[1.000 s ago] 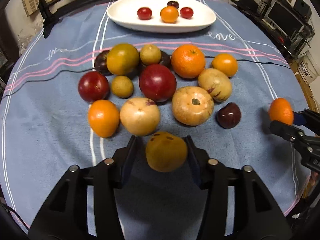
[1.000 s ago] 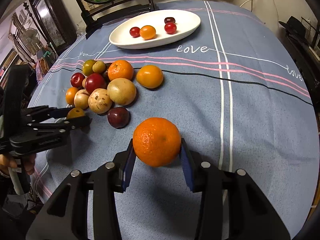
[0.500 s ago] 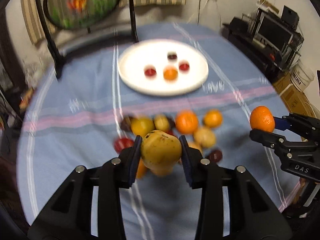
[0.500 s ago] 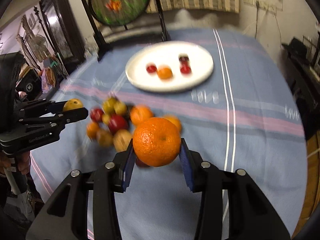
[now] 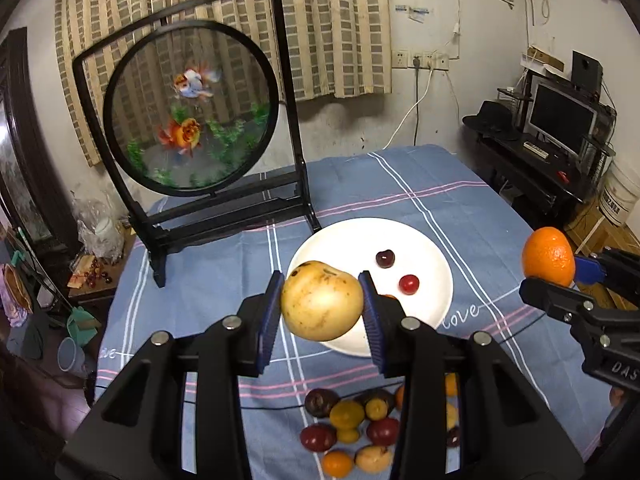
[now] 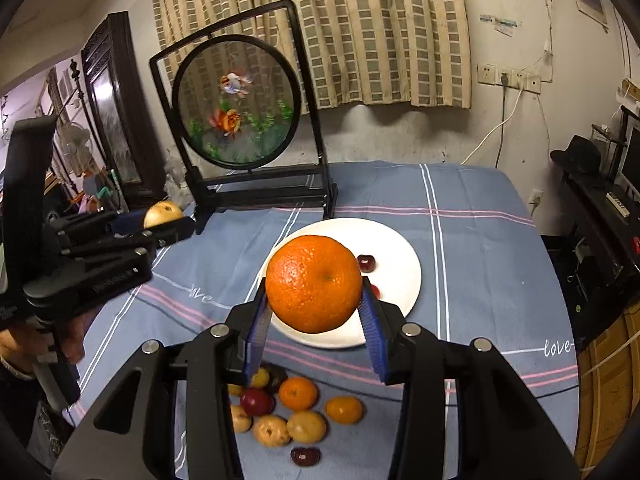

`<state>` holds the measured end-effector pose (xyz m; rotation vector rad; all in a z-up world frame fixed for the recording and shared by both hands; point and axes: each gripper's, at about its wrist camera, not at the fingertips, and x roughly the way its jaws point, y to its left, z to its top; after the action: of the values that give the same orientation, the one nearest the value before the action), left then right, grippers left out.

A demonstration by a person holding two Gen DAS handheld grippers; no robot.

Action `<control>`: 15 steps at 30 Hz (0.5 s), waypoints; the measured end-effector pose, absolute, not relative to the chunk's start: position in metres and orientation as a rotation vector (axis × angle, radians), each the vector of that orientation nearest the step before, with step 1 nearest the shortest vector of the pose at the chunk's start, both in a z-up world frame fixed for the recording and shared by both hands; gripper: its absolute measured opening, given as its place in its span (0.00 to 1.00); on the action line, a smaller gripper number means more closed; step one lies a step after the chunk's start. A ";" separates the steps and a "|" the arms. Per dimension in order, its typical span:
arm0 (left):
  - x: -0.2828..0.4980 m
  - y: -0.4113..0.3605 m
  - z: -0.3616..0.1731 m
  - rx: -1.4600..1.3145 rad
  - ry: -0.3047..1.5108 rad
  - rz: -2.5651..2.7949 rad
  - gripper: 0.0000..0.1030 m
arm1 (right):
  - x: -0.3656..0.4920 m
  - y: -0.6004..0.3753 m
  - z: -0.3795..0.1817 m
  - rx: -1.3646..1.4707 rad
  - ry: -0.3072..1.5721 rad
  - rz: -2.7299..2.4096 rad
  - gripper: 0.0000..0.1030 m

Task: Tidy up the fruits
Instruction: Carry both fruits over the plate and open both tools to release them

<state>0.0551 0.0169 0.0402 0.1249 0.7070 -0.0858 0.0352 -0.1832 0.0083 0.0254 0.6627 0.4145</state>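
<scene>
Left gripper clamped on yellow-brown fruit; right gripper clamped on orange. Both lifted clear of worktop. White plate sits frame centre just beyond both fruits, ahead and below; neither gripper clearly nearer.

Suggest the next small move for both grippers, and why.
Probably carry both forward and lower them over the plate. The left gripper is shut on a yellow fruit and the right gripper on an orange, both lifted clear of the pile on the cloth. The plate holds only a few small fruits, with bare room for more.
</scene>
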 end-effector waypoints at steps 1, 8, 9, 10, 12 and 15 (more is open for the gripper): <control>0.058 0.016 0.034 0.126 0.712 -0.089 0.37 | 0.041 -0.183 0.006 0.030 0.667 0.412 0.42; 0.092 0.005 -0.001 0.144 0.769 -0.101 0.37 | 0.072 -0.176 -0.017 0.032 0.715 0.393 0.42; 0.098 0.005 -0.005 0.142 0.778 -0.105 0.37 | 0.076 -0.176 -0.021 0.032 0.723 0.394 0.42; 0.103 0.004 -0.010 0.144 0.786 -0.107 0.37 | 0.081 -0.175 -0.025 0.029 0.731 0.391 0.42; 0.110 0.004 -0.017 0.153 0.796 -0.103 0.37 | 0.091 -0.174 -0.030 0.024 0.745 0.389 0.42; 0.123 0.005 -0.029 0.153 0.820 -0.103 0.37 | 0.107 -0.171 -0.039 0.010 0.767 0.387 0.42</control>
<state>0.1233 0.0049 -0.0292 0.1527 0.8196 -0.1025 0.1073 -0.1707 -0.0393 0.0101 0.7669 0.3874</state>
